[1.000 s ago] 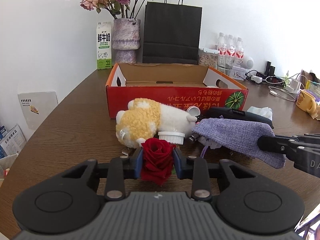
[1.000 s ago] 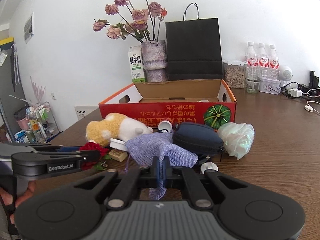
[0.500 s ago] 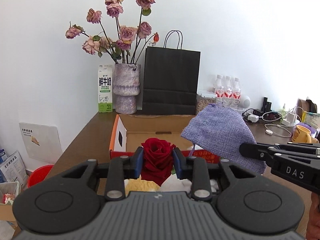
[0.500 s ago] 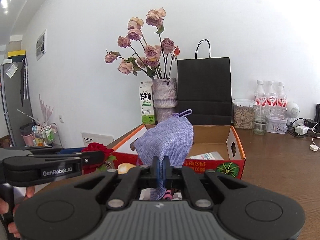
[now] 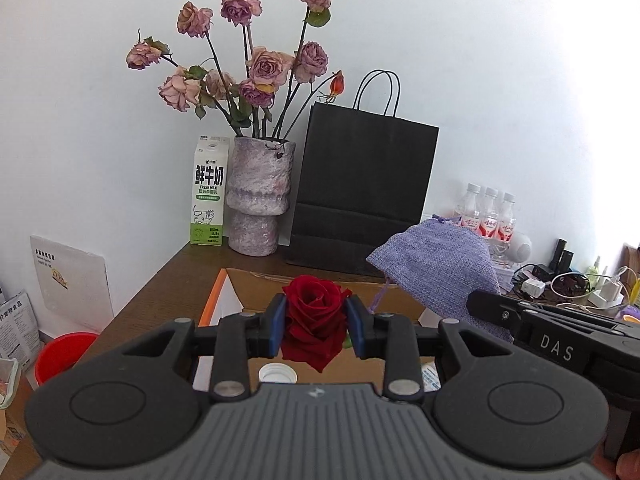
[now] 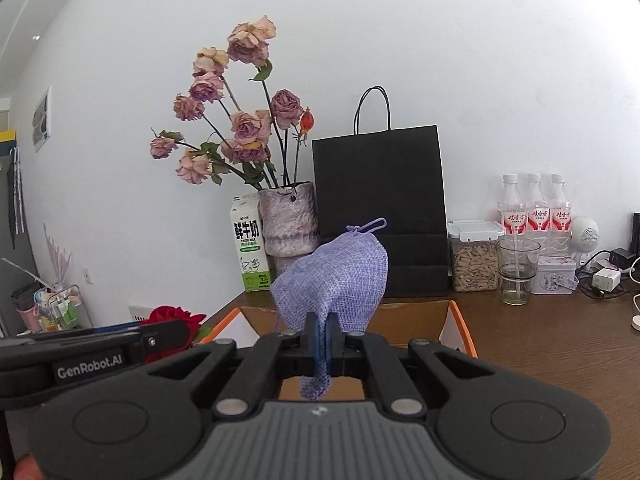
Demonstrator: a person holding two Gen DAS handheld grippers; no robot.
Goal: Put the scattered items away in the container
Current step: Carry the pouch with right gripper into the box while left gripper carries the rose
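The left gripper (image 5: 316, 322) clamps the red rose (image 5: 314, 316) at lower centre, above the cardboard box (image 5: 240, 292). The right gripper (image 6: 322, 340) pinches the purple pouch (image 6: 336, 280) by one corner; that thin grip risks slippage outside the box.

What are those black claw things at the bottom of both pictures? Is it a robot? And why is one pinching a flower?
No robot here. A person holds a pair of tongs in each hand, and a small camera sits on each pair, looking out along its fingers. So one picture comes from the left tongs, which pinch a red rose. The other comes from the right tongs, shut on a purple cloth pouch. Both hover over an open cardboard box on a brown table, where the things belong. Behind stand a vase of dried roses, a milk carton and a black paper bag.
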